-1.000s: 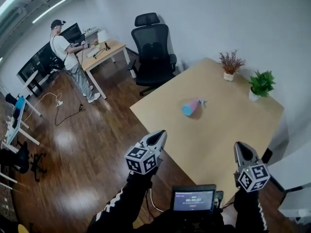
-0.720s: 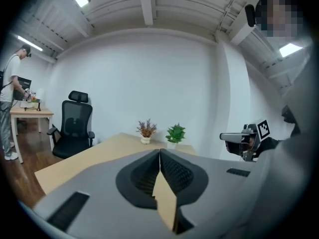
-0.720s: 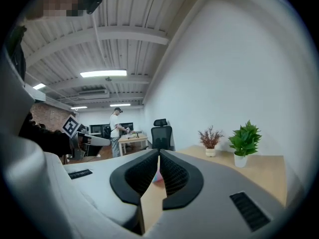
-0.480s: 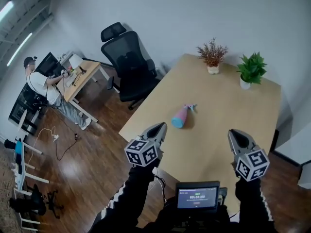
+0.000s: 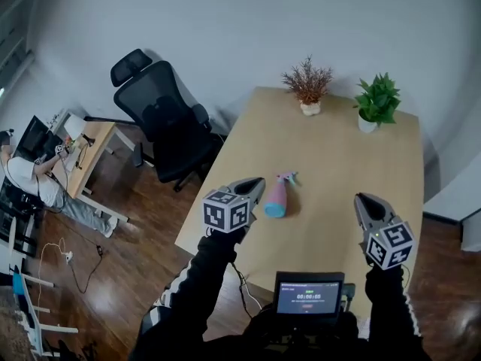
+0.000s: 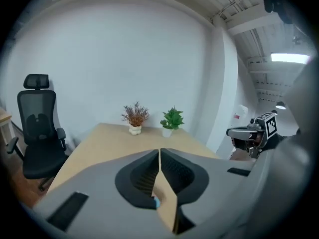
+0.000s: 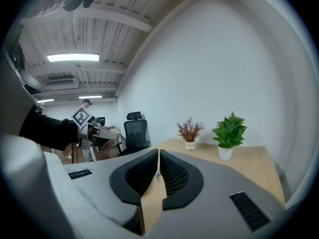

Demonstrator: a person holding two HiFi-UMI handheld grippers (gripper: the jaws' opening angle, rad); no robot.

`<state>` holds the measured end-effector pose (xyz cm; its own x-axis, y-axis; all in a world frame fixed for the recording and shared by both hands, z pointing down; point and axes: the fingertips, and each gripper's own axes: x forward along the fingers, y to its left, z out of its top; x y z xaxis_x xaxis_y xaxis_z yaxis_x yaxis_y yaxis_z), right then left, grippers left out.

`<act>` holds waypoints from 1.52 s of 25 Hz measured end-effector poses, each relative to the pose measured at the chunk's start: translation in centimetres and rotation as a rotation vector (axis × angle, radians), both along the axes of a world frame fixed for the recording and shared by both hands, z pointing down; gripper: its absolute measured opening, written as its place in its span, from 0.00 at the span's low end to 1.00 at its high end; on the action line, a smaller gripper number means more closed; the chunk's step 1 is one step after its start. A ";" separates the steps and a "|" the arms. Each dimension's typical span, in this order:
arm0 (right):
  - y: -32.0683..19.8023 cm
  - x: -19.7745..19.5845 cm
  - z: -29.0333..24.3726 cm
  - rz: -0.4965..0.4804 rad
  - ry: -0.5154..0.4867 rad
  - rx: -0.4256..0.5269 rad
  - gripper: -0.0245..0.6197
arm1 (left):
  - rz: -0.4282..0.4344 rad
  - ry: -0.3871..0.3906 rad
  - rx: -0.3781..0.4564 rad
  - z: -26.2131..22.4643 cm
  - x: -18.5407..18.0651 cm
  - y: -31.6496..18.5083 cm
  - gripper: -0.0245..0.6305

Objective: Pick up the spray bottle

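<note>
Your left hand-held gripper (image 5: 254,186) is clenched on nothing, jaws pressed together. Its tip sits just beside the blue base of the spray bottle (image 5: 277,196), though the head view is too small to say whether they touch. Your right hand-held gripper (image 5: 364,202) is clenched and empty too, over the near right part of the surface (image 5: 338,164) and well apart from the bottle. The spray bottle lies on its side on the surface, pink body, blue base toward you, trigger head pointing away. At the far end stand a white pot (image 5: 310,109) holding a reddish-brown dry plant (image 5: 307,81) and a second white pot (image 5: 367,125) holding a green leafy plant (image 5: 377,96). A black office chair (image 5: 161,122) stands left of the surface.
</note>
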<state>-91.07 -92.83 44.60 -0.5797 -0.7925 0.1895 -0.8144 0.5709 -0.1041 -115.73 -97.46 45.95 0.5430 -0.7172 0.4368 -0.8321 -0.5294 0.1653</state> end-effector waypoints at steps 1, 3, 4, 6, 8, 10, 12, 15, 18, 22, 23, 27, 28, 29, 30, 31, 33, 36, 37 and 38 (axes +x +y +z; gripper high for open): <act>-1.0 -0.5 1.1 0.009 0.002 -0.025 0.05 | 0.016 0.000 -0.037 1.0 -0.2 -1.1 0.07; -2.7 -0.9 3.7 0.023 0.019 -0.085 0.05 | 0.045 -0.003 -0.107 3.3 -0.2 -3.2 0.09; -3.6 -1.0 4.9 0.033 0.033 -0.112 0.05 | 0.056 -0.013 -0.133 4.5 -0.1 -4.2 0.12; -5.8 -0.8 6.9 0.054 0.071 -0.153 0.05 | 0.067 -0.036 -0.183 6.7 0.2 -6.2 0.21; -8.0 -0.7 8.4 0.058 0.091 -0.191 0.05 | 0.056 -0.053 -0.250 8.8 0.6 -7.5 0.35; -9.8 -0.5 9.6 0.049 0.085 -0.233 0.11 | 0.033 -0.075 -0.319 11.0 1.2 -8.3 0.38; -11.4 -0.4 10.4 0.035 0.071 -0.258 0.11 | 0.027 -0.114 -0.386 13.2 1.9 -9.1 0.49; -13.4 -0.7 12.2 0.012 0.076 -0.301 0.11 | 0.018 -0.170 -0.479 16.1 2.5 -10.6 0.60; -15.0 -0.2 16.1 -0.005 0.136 -0.365 0.11 | -0.016 -0.198 -0.543 19.3 3.7 -12.2 0.61; -16.5 0.1 19.6 -0.030 0.168 -0.403 0.11 | -0.026 -0.205 -0.638 23.4 5.4 -14.2 0.61; -16.8 0.1 20.1 -0.037 0.169 -0.408 0.11 | -0.026 -0.210 -0.664 24.3 5.7 -14.6 0.61; -18.0 0.3 21.6 -0.060 0.155 -0.408 0.11 | -0.023 -0.289 -0.744 27.9 6.3 -16.2 0.63; -18.3 0.2 21.5 -0.069 0.137 -0.404 0.11 | -0.029 -0.310 -0.756 28.7 6.3 -16.5 0.63; -18.5 0.1 21.3 -0.075 0.116 -0.400 0.11 | -0.036 -0.327 -0.767 29.4 6.3 -16.7 0.63; -18.8 0.1 21.1 -0.075 0.096 -0.398 0.11 | -0.040 -0.340 -0.777 29.9 6.3 -16.9 0.63; -19.0 0.3 21.1 -0.073 0.082 -0.397 0.11 | -0.041 -0.347 -0.788 30.4 6.5 -17.0 0.63; -19.5 0.8 21.2 -0.070 0.071 -0.399 0.11 | -0.038 -0.352 -0.804 31.0 6.9 -17.1 0.63; -19.8 1.3 21.7 -0.065 0.071 -0.406 0.11 | -0.025 -0.360 -0.813 31.2 7.2 -17.4 0.63; -19.8 1.5 22.0 -0.064 0.070 -0.410 0.11 | -0.025 -0.356 -0.815 31.3 7.3 -17.5 0.63; -19.8 1.6 22.2 -0.063 0.068 -0.412 0.11 | -0.026 -0.348 -0.815 31.5 7.4 -17.6 0.63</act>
